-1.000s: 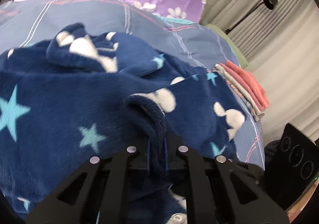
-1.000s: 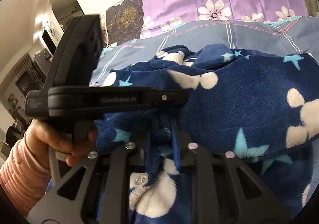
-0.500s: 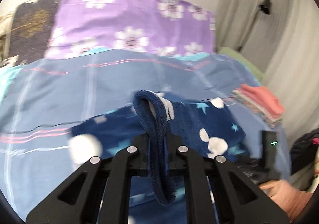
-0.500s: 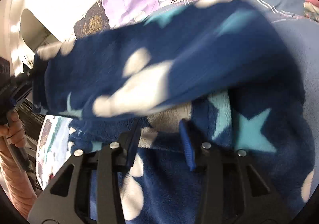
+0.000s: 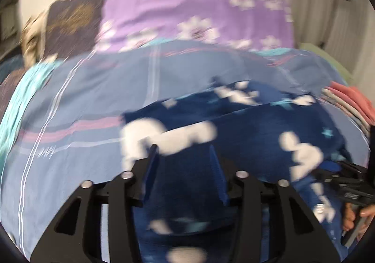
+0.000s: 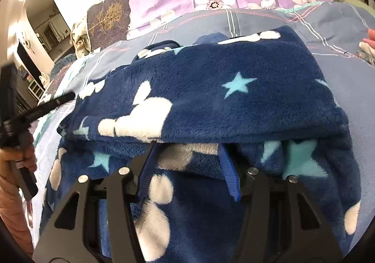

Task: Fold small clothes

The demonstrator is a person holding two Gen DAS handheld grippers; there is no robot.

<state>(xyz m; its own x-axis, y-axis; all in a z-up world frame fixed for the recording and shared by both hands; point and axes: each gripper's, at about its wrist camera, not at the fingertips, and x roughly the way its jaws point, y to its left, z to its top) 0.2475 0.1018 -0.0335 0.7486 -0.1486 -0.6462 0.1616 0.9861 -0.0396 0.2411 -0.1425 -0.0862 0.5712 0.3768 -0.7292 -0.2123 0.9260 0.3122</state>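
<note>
fleece garment (image 6: pixel 211 89), navy with stars, lies folded over on the blue plaid bedsheet (image 6: pixel 339 35). right gripper (image 6: pixel 187 157) jaws opening, fleece between them, pads not pressing. left gripper (image 5: pixel 185 157) jaws opening above the fleece, gripping nothing. folded clothes pile (image 5: pixel 351 101) just beside.

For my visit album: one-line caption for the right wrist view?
Right hand-held gripper opening over a folded navy star fleece on the bed.
</note>
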